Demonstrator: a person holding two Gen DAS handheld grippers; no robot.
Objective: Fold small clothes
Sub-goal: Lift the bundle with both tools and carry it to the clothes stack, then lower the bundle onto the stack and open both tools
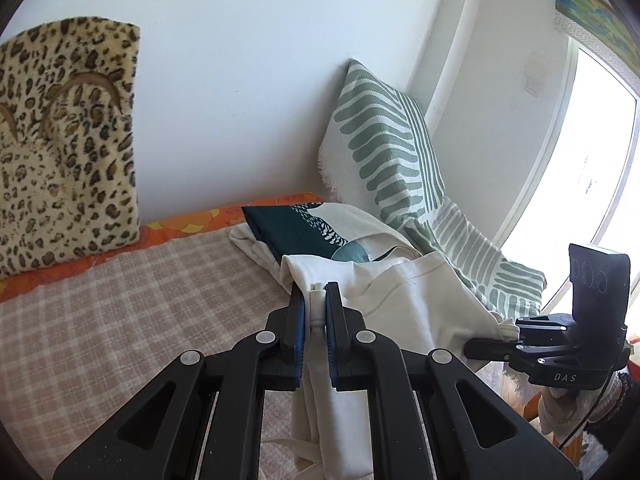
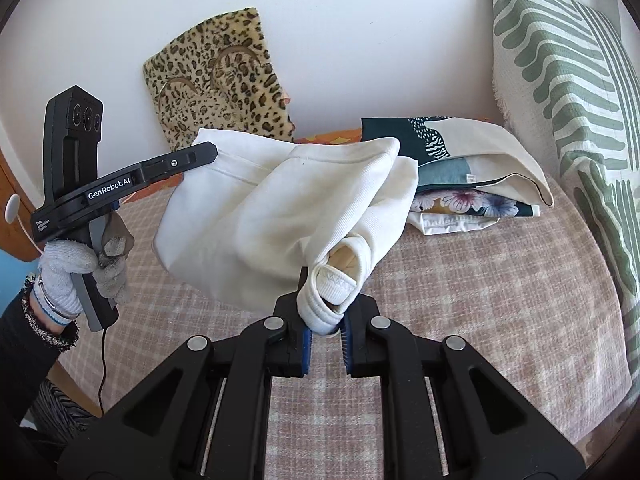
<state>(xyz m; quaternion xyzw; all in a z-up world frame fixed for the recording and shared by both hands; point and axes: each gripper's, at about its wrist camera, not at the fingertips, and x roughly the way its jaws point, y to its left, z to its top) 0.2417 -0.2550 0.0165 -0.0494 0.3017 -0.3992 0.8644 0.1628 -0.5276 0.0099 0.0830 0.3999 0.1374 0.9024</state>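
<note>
Cream cloth [image 2: 280, 208] is hanging in the air above the checked bed cover [image 2: 460, 280], stretched between both tools, with the left gripper [image 1: 316, 304] pinching a ribbed edge of it tight between its blue pads. Over on the other side the right gripper [image 2: 326, 316] is clamping a rolled cuff of the same garment, which is bulging up just past its fingertips, while a folded pile of fabrics [image 2: 472, 168] is lying behind, near the striped green pillow [image 2: 560, 64]
</note>
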